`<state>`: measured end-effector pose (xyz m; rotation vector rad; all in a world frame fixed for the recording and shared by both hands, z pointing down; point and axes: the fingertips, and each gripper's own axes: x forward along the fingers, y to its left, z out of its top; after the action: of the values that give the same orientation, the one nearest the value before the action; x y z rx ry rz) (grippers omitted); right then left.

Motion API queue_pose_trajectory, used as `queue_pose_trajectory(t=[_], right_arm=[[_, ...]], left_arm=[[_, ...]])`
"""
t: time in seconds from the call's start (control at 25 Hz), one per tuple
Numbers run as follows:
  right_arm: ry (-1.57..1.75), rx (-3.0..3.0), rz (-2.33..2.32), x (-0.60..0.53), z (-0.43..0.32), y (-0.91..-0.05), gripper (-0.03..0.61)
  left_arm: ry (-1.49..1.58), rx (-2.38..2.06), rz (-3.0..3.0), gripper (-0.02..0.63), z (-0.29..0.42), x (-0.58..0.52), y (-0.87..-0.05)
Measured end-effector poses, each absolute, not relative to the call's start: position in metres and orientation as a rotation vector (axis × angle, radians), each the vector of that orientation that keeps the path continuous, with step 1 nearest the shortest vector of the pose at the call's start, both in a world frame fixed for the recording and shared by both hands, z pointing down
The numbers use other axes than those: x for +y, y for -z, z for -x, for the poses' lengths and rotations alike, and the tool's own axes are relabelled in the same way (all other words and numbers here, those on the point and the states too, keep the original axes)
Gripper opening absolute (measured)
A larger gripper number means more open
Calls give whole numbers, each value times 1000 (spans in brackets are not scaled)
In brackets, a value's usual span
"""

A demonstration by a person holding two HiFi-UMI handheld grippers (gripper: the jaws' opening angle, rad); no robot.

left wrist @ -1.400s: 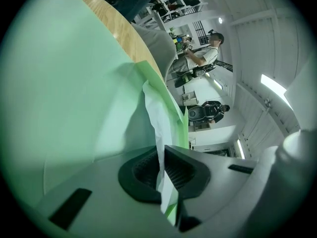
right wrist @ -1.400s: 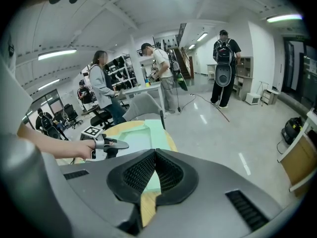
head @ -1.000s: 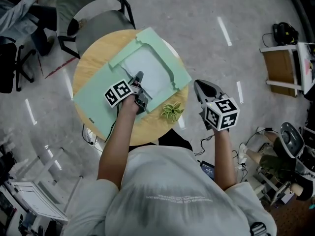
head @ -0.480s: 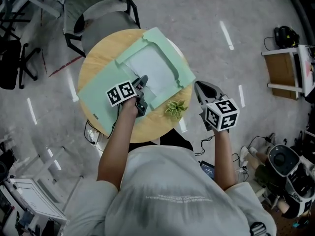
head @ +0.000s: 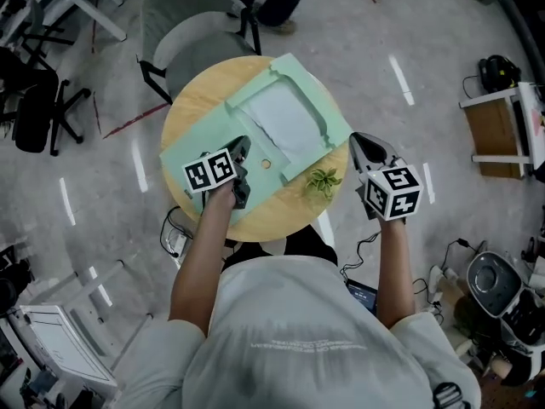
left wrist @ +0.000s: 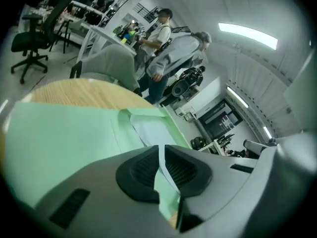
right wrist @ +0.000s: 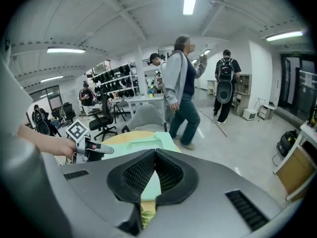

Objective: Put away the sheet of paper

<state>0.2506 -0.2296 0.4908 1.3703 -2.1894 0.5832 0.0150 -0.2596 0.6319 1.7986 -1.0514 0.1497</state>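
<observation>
A round wooden table (head: 204,92) fills the upper middle of the head view, with an open green folder (head: 217,126) spread across it. The left gripper (head: 241,149) sits over the folder's lower left part, its jaws pinched together on a thin green edge of the folder. The white sheet of paper (head: 285,122) lies flat in the folder's upper right half, apart from that gripper. A small plant (head: 324,180) stands at the table's lower right rim. Right of it, off the table, the right gripper (head: 364,143) hangs over the floor, jaws closed with nothing between them.
</observation>
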Motion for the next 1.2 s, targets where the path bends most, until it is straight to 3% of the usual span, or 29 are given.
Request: queue_pose_trajectory(t=[0.2,0.64,1.2], right_arm=[[-436,-2217,-1438,-218,-230,-448,28],[-72,-2265,-1522,-167,-170,-342,28],[169,-2319,-1562,-105,-106,-258,28]], left_arm=[[-188,-1069,-2094,20,19,-257,-565],[-445,-1154,-2688,18,63,-216,-421],[-390,-1147,-2992,18,72,-157,-301]])
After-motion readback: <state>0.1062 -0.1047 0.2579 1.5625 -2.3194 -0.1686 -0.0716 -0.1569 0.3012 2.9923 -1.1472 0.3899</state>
